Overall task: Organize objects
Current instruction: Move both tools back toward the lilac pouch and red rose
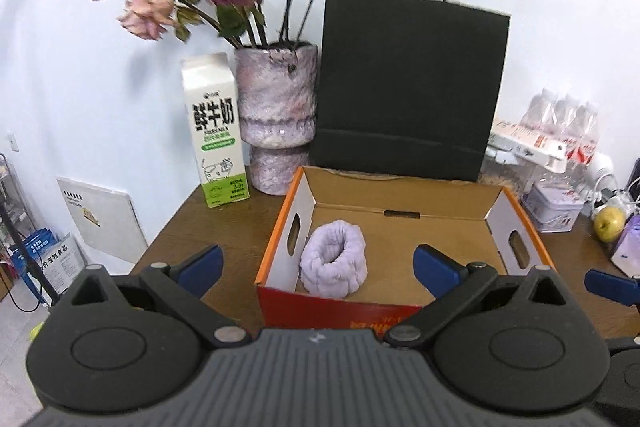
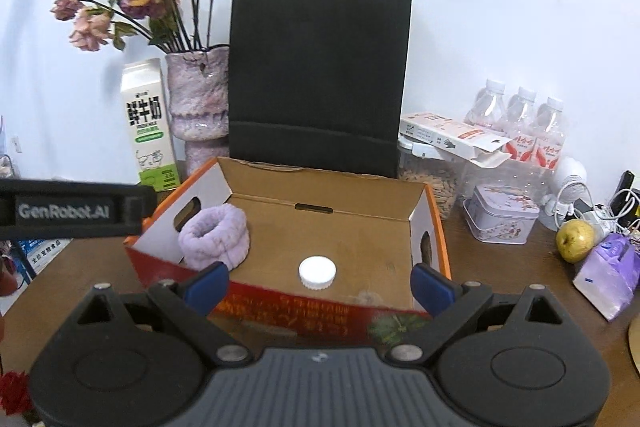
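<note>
An open cardboard box (image 1: 400, 187) (image 2: 328, 179) with orange-red sides stands on the wooden table. A fluffy lilac ring (image 1: 334, 263) (image 2: 216, 237) lies in its left part. A white round cap (image 2: 317, 271) lies on the box floor near the front wall; it is hidden in the left wrist view. My left gripper (image 1: 318, 267) is open and empty, just in front of the box, above its front wall. My right gripper (image 2: 319, 285) is open and empty over the front wall, with the cap between its blue fingertips (image 2: 208, 285).
Behind the box stand a milk carton (image 1: 216, 131) (image 2: 150, 125), a vase of dried flowers (image 1: 276, 119) (image 2: 198, 99) and a black paper bag (image 1: 408, 83) (image 2: 320, 79). To the right are water bottles (image 2: 520, 123), a tin (image 2: 500, 217), a pear (image 2: 576, 239), cables and a lilac packet (image 2: 608, 271).
</note>
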`<state>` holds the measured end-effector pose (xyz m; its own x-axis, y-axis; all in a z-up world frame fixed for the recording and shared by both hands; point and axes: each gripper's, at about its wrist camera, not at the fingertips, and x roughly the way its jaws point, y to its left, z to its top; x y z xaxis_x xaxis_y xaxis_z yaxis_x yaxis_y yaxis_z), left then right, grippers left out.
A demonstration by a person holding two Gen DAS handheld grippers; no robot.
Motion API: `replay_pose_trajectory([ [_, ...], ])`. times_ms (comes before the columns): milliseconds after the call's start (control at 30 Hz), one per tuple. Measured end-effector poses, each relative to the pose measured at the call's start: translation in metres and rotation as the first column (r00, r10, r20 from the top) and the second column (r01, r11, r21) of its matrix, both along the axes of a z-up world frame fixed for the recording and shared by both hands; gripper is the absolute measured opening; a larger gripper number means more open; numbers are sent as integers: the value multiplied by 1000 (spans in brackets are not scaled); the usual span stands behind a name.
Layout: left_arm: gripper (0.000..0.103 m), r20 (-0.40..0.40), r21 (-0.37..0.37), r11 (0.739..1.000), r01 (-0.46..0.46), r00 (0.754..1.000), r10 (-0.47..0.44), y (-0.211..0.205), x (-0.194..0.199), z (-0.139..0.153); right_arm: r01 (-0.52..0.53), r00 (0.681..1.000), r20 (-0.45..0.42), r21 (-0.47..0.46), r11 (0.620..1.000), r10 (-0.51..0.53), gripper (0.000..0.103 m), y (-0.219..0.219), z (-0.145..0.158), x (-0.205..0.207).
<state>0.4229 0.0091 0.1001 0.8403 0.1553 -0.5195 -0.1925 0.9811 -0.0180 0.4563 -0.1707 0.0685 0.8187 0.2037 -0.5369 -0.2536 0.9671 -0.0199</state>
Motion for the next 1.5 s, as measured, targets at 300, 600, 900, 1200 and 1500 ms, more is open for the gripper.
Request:
replay_pose_trajectory([
  [300, 103, 116, 4, 1000, 20, 993, -20, 0, -65, 6, -18, 997, 75, -17, 1000, 20, 98, -15, 2, -62],
  [600, 103, 175, 43, 998, 38, 983, -45, 10, -123, -4, -29, 989, 142, -1, 1000, 29, 98, -39, -4, -126],
  [900, 103, 164, 76, 995, 64, 984, -75, 23, -173, -29, -41, 985, 167, -11, 999, 43, 98, -59, -15, -181],
  [1200, 103, 156, 95, 994, 49, 986, -64, 37, -214, -56, -43, 988, 146, -9, 999, 44, 101, -74, -39, -225],
  [1500, 103, 157, 108, 994, 17, 987, -34, 54, -243, -80, -9, 995, 97, -23, 1000, 11, 103, -96, -71, -248],
])
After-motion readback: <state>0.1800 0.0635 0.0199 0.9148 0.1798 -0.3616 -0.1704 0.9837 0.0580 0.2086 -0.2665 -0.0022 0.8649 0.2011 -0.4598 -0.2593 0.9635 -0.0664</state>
